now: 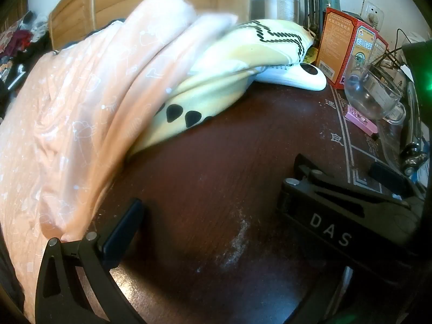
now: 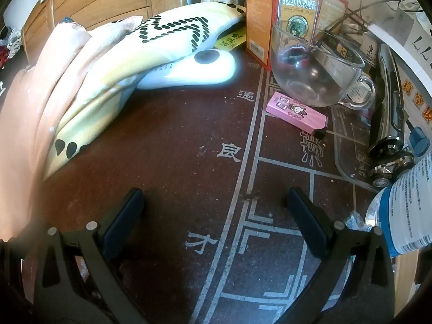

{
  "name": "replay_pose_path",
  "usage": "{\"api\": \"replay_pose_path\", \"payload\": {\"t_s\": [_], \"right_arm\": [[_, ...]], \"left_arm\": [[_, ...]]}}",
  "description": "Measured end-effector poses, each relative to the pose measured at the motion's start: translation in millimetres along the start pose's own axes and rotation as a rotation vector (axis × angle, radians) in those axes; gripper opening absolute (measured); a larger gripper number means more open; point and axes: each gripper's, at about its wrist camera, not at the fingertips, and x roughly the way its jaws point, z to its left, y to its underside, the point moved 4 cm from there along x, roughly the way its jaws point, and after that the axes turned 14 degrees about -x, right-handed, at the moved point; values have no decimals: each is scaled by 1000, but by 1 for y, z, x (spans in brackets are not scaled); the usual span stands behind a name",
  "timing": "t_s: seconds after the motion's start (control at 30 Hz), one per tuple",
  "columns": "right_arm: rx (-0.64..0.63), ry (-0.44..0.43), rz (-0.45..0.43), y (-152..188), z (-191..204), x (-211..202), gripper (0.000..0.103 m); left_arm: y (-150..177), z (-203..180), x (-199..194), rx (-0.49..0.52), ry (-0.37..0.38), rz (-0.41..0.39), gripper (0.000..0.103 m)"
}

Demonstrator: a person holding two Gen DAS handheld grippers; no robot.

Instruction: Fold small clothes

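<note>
Peach garment (image 1: 81, 102) and yellow garment (image 1: 216, 73) lying heaped on dark table (image 1: 216, 178): two clothes. Left gripper (image 1: 216, 178) and right gripper (image 2: 216, 216) both hovering released, grasping nothing. Only right view showing one razor (image 2: 388, 113).

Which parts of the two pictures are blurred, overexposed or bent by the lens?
Left wrist view: the pink garment is motion-blurred along its top edge; the table curves from fisheye distortion. Right wrist view: the white device glows overexposed; the pink garment is soft at the left margin.
</note>
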Motion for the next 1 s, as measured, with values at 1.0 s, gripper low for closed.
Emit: {"api": "replay_pose_path", "payload": {"t_s": [1.0], "right_arm": [[0,0,0,0,0,0,103]], "left_arm": [[0,0,0,0,-1,0,103]]}}
